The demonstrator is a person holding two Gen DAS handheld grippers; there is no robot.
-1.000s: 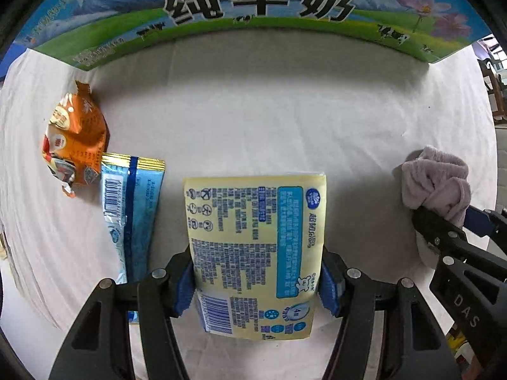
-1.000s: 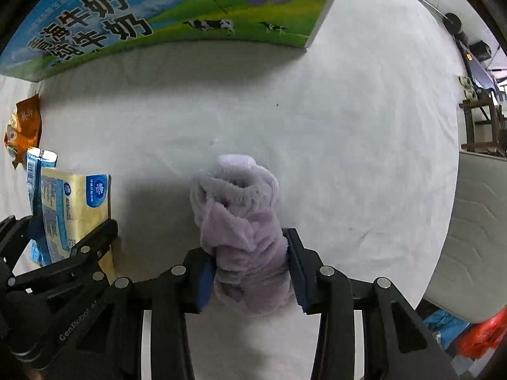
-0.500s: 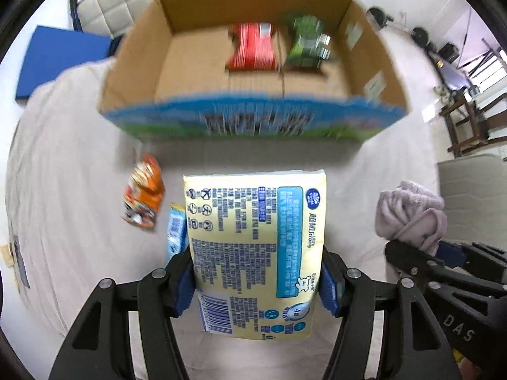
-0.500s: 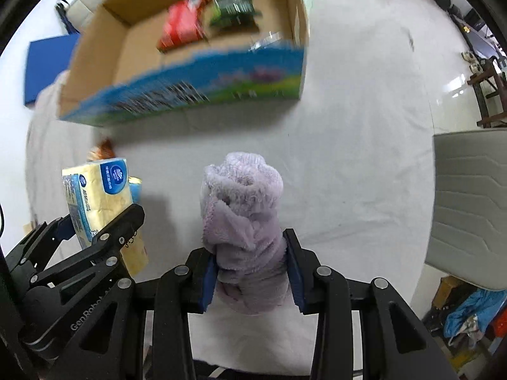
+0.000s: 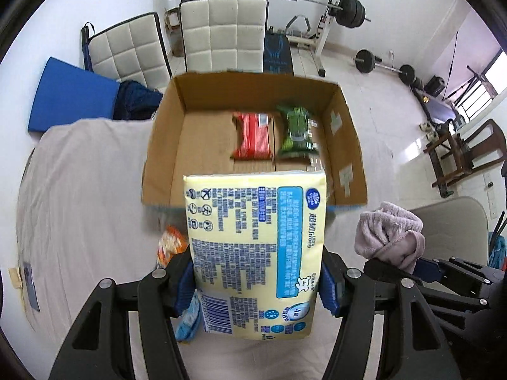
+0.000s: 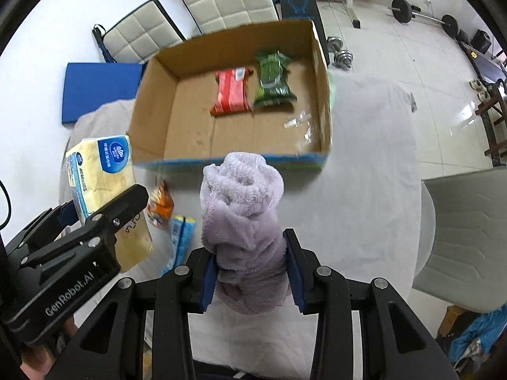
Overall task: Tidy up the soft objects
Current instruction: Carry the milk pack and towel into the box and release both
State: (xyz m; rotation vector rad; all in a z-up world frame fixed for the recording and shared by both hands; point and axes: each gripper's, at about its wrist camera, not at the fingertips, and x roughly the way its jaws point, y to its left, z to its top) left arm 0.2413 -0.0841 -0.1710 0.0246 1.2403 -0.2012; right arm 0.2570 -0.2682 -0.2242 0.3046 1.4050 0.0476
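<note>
Your left gripper is clamped on the yellow plastic-wrapped tissue pack, right gripper squeezing the rolled lilac fleece towel, both held above the white-sheeted table just short of the open cardboard box. Both look light & squashy; slick wrap may slip, so hold mid-sides. Towel could unroll, so pinch across the roll's middle.

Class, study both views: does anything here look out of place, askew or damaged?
Nothing looks damaged or spilled. The orange snack packet and blue packet lie loose on the white cloth outside the cardboard box, while the red pack and green pack sit inside.
</note>
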